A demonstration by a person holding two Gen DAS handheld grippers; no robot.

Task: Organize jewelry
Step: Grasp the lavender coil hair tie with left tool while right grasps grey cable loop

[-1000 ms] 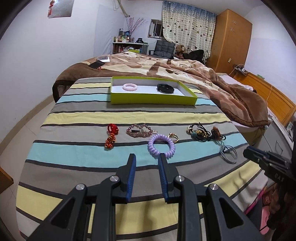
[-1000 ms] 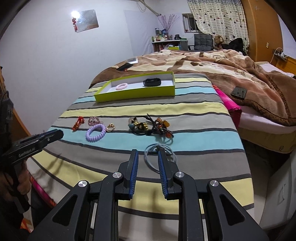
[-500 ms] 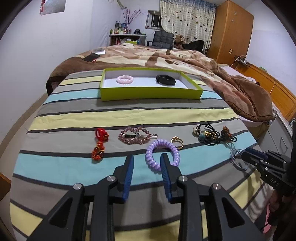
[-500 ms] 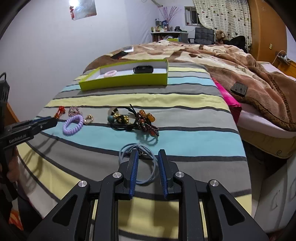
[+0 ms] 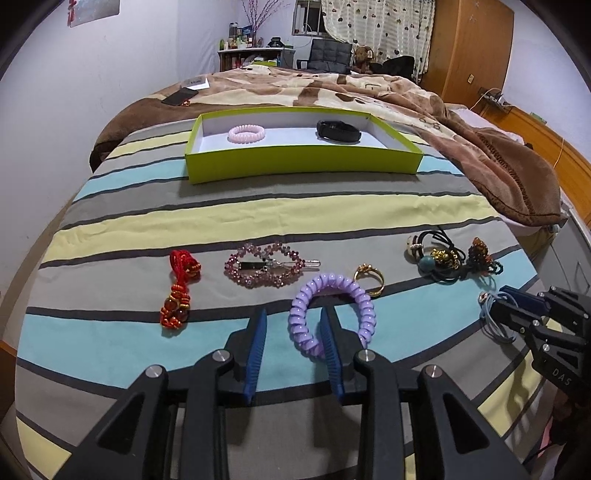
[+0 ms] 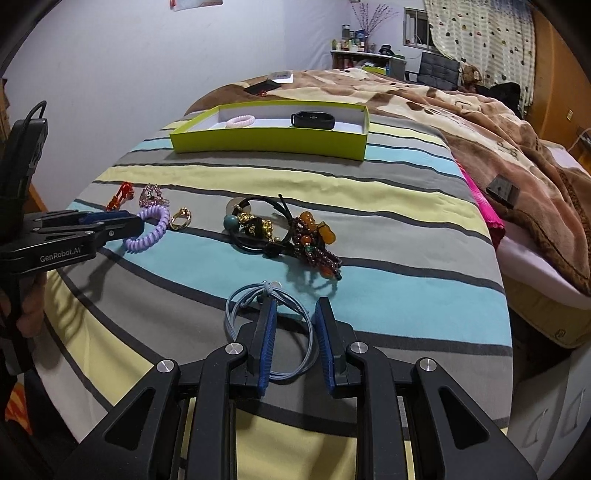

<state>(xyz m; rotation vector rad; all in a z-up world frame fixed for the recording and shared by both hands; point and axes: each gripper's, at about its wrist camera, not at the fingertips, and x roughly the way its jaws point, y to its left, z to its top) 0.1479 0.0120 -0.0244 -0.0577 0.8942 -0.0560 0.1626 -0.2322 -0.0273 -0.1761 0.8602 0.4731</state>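
Light: I saw even, cool indoor light | Shadows: soft ones lay beside the green box (image 5: 303,162) on the near side | Focus: sharp around the box | Distortion: strong fisheye bending, black corners far from it

Home bedroom — bed (image 5: 258,206), wardrobe (image 5: 469,48)

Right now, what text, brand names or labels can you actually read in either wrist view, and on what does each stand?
"GenRobot.AI": white lettering on the side of the left gripper, seen from the right wrist.
"DAS": white letters on the body of the right gripper, seen from the left wrist; it may be part of a longer marking.
Too small or blurred to read: the card on the blanket, the bottles on the far shelf, the wall poster.
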